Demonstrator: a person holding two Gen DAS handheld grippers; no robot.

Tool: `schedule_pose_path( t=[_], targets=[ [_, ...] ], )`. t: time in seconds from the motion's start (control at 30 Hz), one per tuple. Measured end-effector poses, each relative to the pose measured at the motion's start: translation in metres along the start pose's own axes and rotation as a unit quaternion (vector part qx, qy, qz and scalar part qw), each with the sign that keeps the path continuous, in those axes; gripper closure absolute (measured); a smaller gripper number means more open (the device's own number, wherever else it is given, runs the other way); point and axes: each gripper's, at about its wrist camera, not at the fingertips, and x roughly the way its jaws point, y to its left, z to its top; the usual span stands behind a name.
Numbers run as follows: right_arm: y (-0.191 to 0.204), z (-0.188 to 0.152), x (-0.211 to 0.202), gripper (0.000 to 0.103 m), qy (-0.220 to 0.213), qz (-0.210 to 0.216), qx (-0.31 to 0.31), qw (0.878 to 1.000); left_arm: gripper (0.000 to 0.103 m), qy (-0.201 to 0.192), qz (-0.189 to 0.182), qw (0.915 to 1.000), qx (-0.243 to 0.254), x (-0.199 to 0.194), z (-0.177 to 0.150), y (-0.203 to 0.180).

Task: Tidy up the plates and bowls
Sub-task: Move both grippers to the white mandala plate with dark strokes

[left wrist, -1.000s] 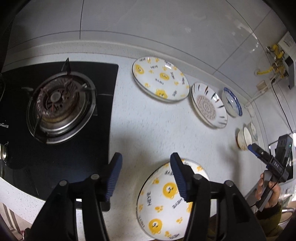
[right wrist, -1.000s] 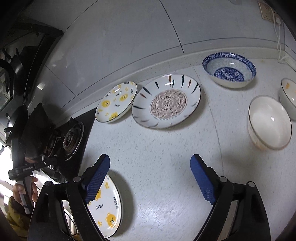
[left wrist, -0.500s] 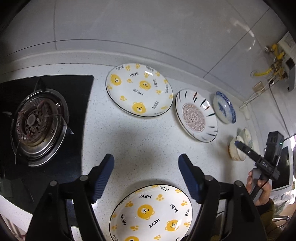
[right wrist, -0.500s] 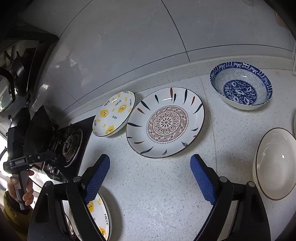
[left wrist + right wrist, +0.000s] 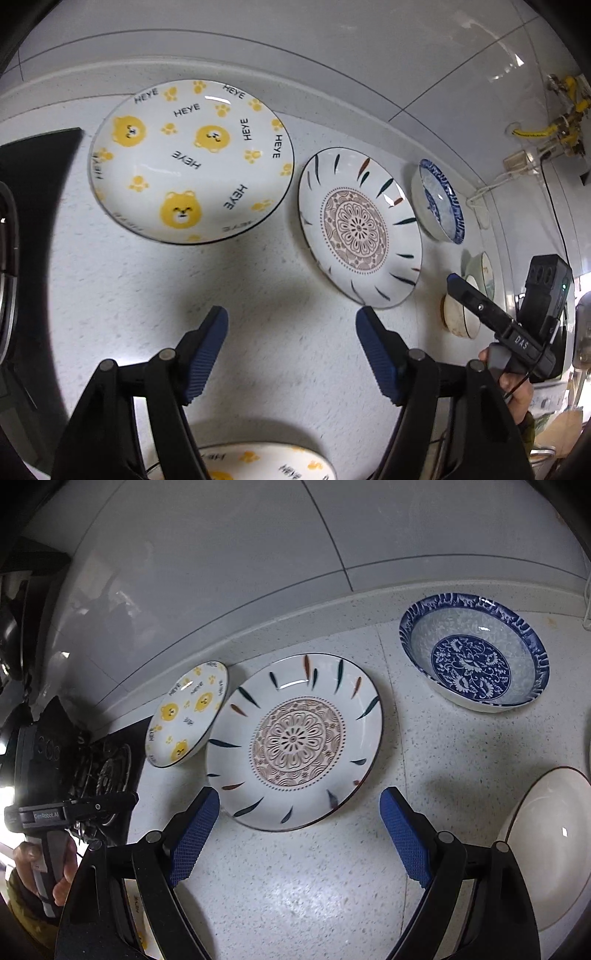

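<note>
Yellow-bear plate [image 5: 192, 162], mandala plate [image 5: 295, 738] (feather-rimmed), blue-floral bowl [image 5: 474, 664].

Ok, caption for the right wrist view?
Open right gripper hovers before the mandala plate, blue bowl beyond.

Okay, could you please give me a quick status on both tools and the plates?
Left tool open, jaws just widened, nothing between. Right tool open, empty, facing mandala plate. Bear plate flat on counter. Path unobstructed.

Open right gripper [image 5: 299, 834] over counter [image 5: 332, 886]; patterned plate [image 5: 295, 738] just ahead
</note>
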Motion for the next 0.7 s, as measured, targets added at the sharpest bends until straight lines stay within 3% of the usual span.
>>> schedule_pose_path(
  t=[0.2,0.43,0.7],
  targets=[
    [-0.014,0.018,0.019,0.017,0.022,0.001,0.008,1.000,0.033,0.007,-0.026,0.9991,-0.033,0.039,0.018,-0.010],
    [-0.024,0.036,0.037,0.017,0.037,-0.006,0.006,0.999,0.033,0.006,-0.024,0.9985,-0.048,0.069,0.033,-0.019],
    [-0.035,0.049,0.053,0.017,0.056,0.016,0.013,0.998,0.034,0.012,-0.035,0.9968,-0.072,0.091,0.048,-0.013]
  ],
)
